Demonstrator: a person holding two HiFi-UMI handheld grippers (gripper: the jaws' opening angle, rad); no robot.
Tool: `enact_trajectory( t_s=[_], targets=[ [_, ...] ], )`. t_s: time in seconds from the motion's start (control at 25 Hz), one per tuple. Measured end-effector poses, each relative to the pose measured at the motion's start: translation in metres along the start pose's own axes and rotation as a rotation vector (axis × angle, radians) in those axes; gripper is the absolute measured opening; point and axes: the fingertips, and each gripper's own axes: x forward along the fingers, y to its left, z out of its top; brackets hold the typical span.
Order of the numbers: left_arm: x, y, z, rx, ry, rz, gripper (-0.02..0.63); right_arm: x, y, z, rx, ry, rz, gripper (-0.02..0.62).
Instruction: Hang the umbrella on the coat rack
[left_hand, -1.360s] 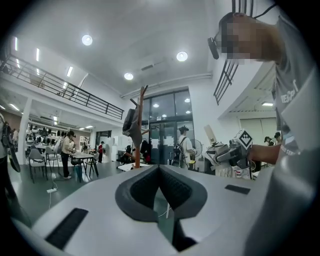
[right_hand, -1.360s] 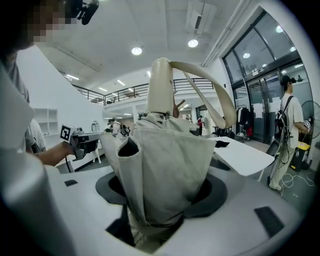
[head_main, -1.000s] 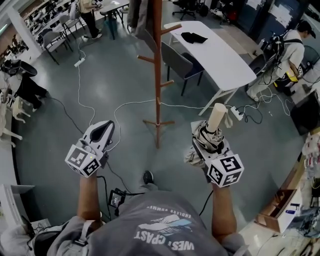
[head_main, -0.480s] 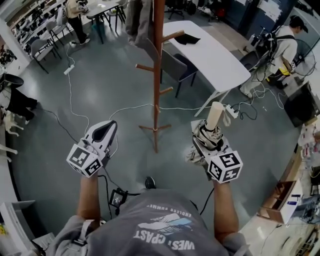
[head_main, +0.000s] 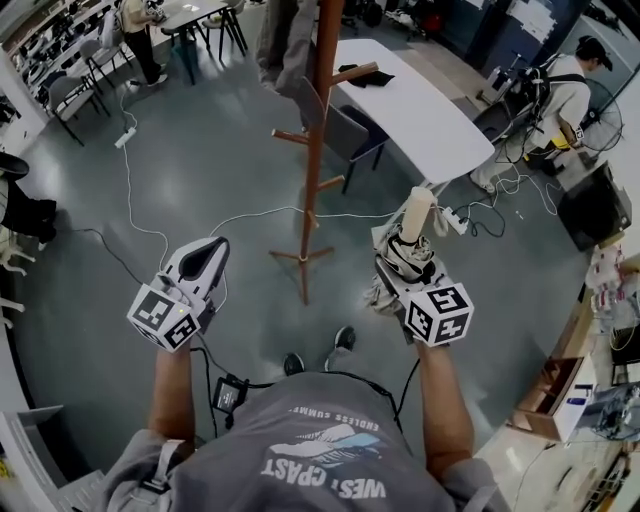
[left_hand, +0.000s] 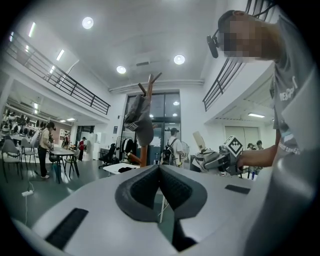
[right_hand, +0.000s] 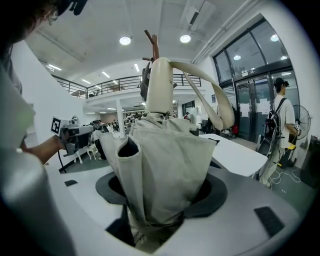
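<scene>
A folded beige umbrella (head_main: 405, 258) with a cream handle (head_main: 416, 214) stands upright in my right gripper (head_main: 398, 266), whose jaws are shut on its cloth. In the right gripper view the umbrella (right_hand: 161, 165) fills the middle and its wrist strap (right_hand: 210, 95) loops to the right. The wooden coat rack (head_main: 316, 130) stands on the floor ahead, between my two grippers, with a grey garment (head_main: 286, 40) hanging near its top. My left gripper (head_main: 207, 258) is shut and holds nothing; in its own view the pads (left_hand: 160, 185) meet, and the coat rack (left_hand: 145, 135) shows beyond.
A white table (head_main: 412, 105) with a dark chair (head_main: 350, 130) stands behind the rack to the right. White cables (head_main: 250, 212) and a power strip (head_main: 455, 220) lie on the grey floor. A person (head_main: 555, 95) stands at the far right; another person (head_main: 135, 30) is far left.
The view has shifted forward: the coat rack's base sits lower and closer in the frame. The person's feet now show below it. Both grippers keep their hold and pose.
</scene>
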Motion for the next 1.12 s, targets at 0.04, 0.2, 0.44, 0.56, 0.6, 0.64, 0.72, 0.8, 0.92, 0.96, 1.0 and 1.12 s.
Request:
enact_trajectory(
  t_s=[0.04,0.2,0.44,0.56,0.6,0.64,0.72,0.8,0.92,0.96,1.0,1.12],
  targets=[
    [0.001,0.0,-0.002,-0.001,0.003,0.004,0.015,0.004,-0.002,-0.001,-0.001,0.001,0.008,0.288],
    [-0.001,0.006,-0.009,-0.002,0.01,0.045,0.015,0.024,-0.011,-0.009,0.002,-0.001,0.046,0.288],
    [-0.011,0.012,-0.008,-0.013,0.019,0.124,0.017,0.058,-0.018,-0.021,-0.013,0.009,0.106,0.288],
    [-0.019,0.015,-0.008,-0.022,0.02,0.16,0.015,0.072,-0.023,-0.03,-0.014,0.02,0.114,0.288],
    [-0.023,0.015,-0.009,-0.029,0.019,0.173,0.015,0.077,-0.024,-0.033,-0.02,0.024,0.118,0.288],
    [-0.026,0.015,-0.011,-0.037,0.018,0.186,0.017,0.081,-0.026,-0.036,-0.026,0.029,0.123,0.288],
    [-0.029,0.015,-0.017,-0.053,0.025,0.208,0.015,0.092,-0.029,-0.044,-0.033,0.038,0.132,0.288],
    [-0.029,0.016,-0.024,-0.065,0.038,0.222,0.015,0.104,-0.034,-0.052,-0.031,0.046,0.141,0.288],
    [-0.026,0.016,-0.036,-0.084,0.054,0.241,0.015,0.12,-0.041,-0.067,-0.023,0.07,0.165,0.288],
    [-0.024,0.016,-0.04,-0.09,0.059,0.246,0.015,0.124,-0.044,-0.071,-0.02,0.081,0.173,0.288],
    [-0.021,0.016,-0.043,-0.095,0.066,0.249,0.015,0.13,-0.047,-0.075,-0.015,0.091,0.178,0.288],
    [-0.017,0.02,-0.051,-0.107,0.081,0.254,0.015,0.147,-0.051,-0.086,-0.003,0.116,0.187,0.288]
  ],
)
